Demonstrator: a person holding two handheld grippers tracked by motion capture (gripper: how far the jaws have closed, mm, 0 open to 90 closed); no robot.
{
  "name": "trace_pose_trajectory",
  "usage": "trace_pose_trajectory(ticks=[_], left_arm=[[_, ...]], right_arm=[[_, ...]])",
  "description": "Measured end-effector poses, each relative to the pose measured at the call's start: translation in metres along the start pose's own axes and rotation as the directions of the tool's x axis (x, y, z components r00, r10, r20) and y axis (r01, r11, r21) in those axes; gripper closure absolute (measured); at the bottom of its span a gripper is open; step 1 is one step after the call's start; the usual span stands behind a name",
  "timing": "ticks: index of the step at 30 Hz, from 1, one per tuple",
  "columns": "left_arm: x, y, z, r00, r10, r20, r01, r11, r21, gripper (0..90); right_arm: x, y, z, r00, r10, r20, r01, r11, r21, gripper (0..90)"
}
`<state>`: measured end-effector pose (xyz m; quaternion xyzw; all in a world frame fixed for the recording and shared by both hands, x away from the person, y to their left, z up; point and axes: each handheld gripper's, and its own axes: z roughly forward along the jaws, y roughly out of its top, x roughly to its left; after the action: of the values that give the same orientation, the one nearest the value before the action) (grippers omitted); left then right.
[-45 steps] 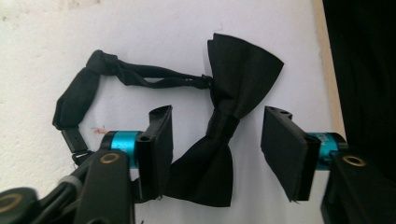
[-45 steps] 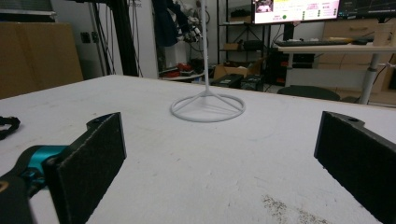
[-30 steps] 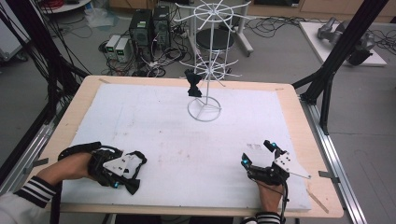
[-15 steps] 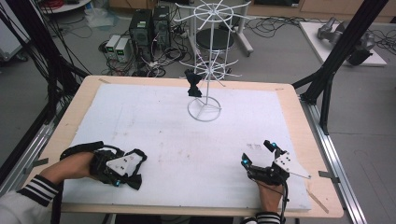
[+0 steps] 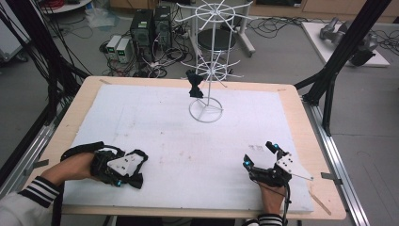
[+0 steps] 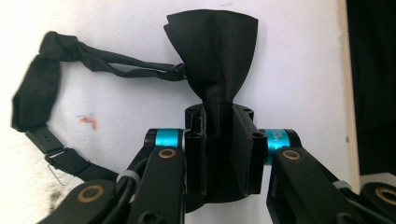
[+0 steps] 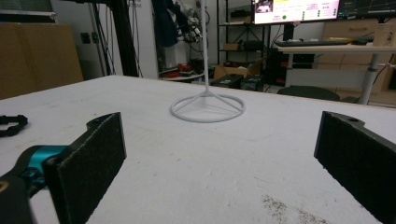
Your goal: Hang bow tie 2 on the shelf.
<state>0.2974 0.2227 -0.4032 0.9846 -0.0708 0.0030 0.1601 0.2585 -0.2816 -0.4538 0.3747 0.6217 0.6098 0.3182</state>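
The black bow tie (image 6: 212, 60) lies on the white mat (image 5: 155, 122) at the near left of the tabletop (image 5: 301, 117), its knot pinched between the jaws of the left hand-held gripper (image 6: 219, 154); those jaws have just been closing and now clamp the knot, with one wing fanned out above them and the neck strap (image 6: 56, 93) looping off to the side across the mat. So the grasp looks done, but the tie is not yet lifted.

Well apart, at the far middle of the mat, stands the white wire display rack (image 5: 207, 70), with another black bow tie (image 5: 194, 84) already hanging from a lower arm. Carrying this one over and hanging it there seems to be what remains.

The right hand-held gripper (image 5: 261, 153) rests at the near right, jaws wide apart and empty.
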Motion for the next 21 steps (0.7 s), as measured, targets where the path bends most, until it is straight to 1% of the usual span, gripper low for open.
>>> trace_pose_trajectory(ticks=[2,6,7,9,10,11,13,16,19,21], left_arm=[[0.000,0.000,0.000,1.0000,-0.003,-0.005,0.003,1.0000,-0.002,75.8],[0.000,-0.002,-0.002,0.9997,-0.011,-0.022,0.010,0.9996,-0.027,75.9],[0.000,-0.002,-0.003,0.9992,-0.020,-0.033,0.019,0.9989,-0.044,75.8],[0.001,-0.004,-0.007,0.9985,-0.041,-0.037,0.038,0.9954,-0.088,75.8],[0.003,-0.005,-0.009,0.9983,-0.040,-0.043,0.036,0.9948,-0.095,75.8],[0.003,-0.005,-0.010,0.9977,-0.054,-0.042,0.049,0.9927,-0.110,75.9],[0.004,-0.007,-0.013,0.9966,-0.062,-0.054,0.054,0.9893,-0.135,75.8],[0.005,-0.009,-0.017,0.9946,-0.090,-0.052,0.080,0.9817,-0.173,75.8],[0.006,-0.010,-0.020,0.9914,-0.123,-0.045,0.111,0.9712,-0.211,75.7],[0.007,-0.010,-0.022,0.9898,-0.137,-0.041,0.123,0.9643,-0.234,75.8]], right_arm=[[0.000,0.000,0.000,1.0000,-0.001,-0.001,0.001,1.000,0.001,1.4],[0.000,0.000,0.000,1.0000,-0.001,-0.001,0.001,1.000,0.001,1.4],[0.000,0.000,0.000,1.0000,-0.001,0.000,0.001,1.000,0.000,1.4],[0.000,0.000,0.000,1.0000,-0.001,0.000,0.001,1.000,0.000,1.4],[0.000,0.000,0.000,1.0000,-0.001,0.000,0.001,1.000,0.000,1.4],[0.000,0.000,0.000,1.0000,-0.001,-0.001,0.001,1.000,0.001,1.4],[0.000,0.000,0.000,1.0000,-0.001,-0.001,0.001,1.000,0.001,1.4],[0.000,0.000,0.000,1.0000,-0.001,-0.001,0.001,1.000,0.001,1.4],[0.000,0.000,0.000,1.0000,-0.001,-0.001,0.001,1.000,0.001,1.4],[0.000,0.000,0.000,1.0000,0.000,-0.001,0.000,1.000,0.001,1.4]])
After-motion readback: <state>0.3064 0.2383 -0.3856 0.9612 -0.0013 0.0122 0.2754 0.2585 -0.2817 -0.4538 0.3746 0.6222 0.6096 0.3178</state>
